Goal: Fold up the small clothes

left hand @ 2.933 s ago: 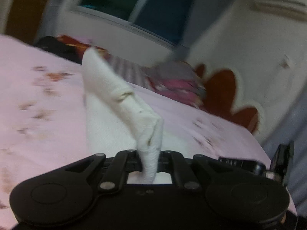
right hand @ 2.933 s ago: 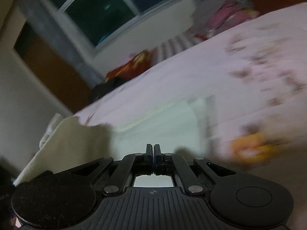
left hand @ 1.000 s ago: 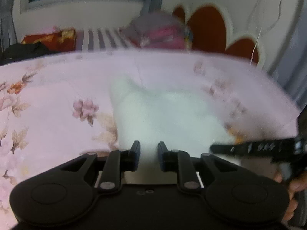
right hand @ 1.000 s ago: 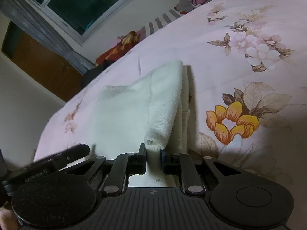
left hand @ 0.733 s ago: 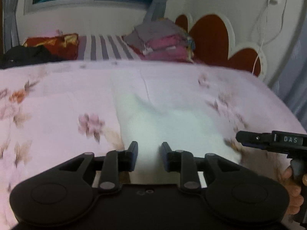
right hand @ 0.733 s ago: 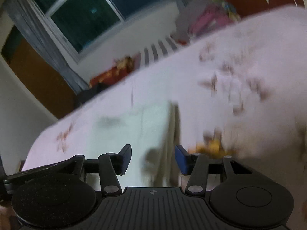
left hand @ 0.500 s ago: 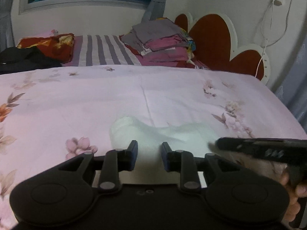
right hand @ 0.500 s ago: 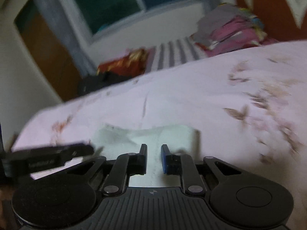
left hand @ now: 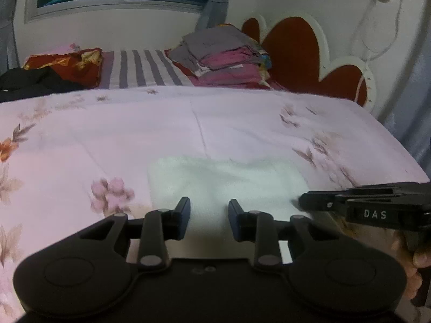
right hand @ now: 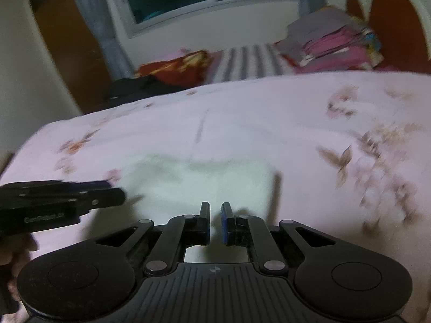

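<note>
A small white cloth lies folded flat on the pink floral bedsheet, just beyond both grippers. My left gripper hovers at its near edge with its jaws opening and nothing between them. In the right wrist view the same cloth lies ahead of my right gripper, whose jaws are closing to a narrow gap with nothing in it. Each gripper shows in the other's view, the right gripper at the cloth's right side and the left gripper at its left. A hand holds each handle.
At the bed's far end sit a stack of folded grey and pink clothes, a striped pillow, a red cloth and a black garment. A red heart-shaped headboard and a window stand behind.
The left gripper let go of the cloth it held up, and the cloth now lies flat. The right gripper released its fold, opened wide, then narrowed. Both grippers drew back.
</note>
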`<state>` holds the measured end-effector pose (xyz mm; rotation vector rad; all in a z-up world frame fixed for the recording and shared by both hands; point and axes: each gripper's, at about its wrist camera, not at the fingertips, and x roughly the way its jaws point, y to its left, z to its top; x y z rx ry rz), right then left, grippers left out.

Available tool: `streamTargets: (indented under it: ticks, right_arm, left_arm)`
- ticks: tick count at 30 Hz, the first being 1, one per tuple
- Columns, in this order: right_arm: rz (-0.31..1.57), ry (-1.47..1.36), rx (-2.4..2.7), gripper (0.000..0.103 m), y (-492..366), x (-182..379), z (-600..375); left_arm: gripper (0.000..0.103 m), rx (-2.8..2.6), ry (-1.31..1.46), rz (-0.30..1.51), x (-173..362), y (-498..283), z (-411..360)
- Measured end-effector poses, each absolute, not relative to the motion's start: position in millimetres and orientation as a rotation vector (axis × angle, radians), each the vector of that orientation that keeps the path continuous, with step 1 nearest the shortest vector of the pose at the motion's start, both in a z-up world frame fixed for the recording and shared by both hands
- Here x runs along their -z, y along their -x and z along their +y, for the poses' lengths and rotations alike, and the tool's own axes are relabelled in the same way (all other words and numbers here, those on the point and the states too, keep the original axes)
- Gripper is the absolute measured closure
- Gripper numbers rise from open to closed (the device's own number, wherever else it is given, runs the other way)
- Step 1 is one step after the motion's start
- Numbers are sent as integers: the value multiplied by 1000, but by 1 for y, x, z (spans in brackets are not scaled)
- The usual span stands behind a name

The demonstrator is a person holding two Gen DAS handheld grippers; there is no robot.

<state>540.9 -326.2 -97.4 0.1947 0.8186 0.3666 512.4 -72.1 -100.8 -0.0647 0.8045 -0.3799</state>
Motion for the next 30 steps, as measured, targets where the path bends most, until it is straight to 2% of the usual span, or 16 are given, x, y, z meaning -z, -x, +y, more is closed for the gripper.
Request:
streamTargets:
  ticks: [4, 7, 13, 20, 28, 30]
  right_arm:
    - [850, -139, -353, 96, -533, 114, -319]
    - [858, -164, -336, 95, -532, 103, -320]
    - [841, -146, -441, 95, -479, 83, -319]
    - [968, -110, -493, 95, -416, 117, -309]
    - [932, -185, -502, 95, -387, 122, -324]
    - [854, -215, -479, 95, -388, 107, -331]
  left_arm:
    - [72, 350, 37, 846, 111, -511, -78]
    - [76, 342, 48, 833, 98, -502, -78]
    - [78, 389, 0, 803, 93, -428, -86]
    - [78, 379, -4, 873, 118, -373, -90]
    - [79, 344, -11, 840, 113, -350, -88]
    - [76, 323, 3, 810, 105, -358, -85]
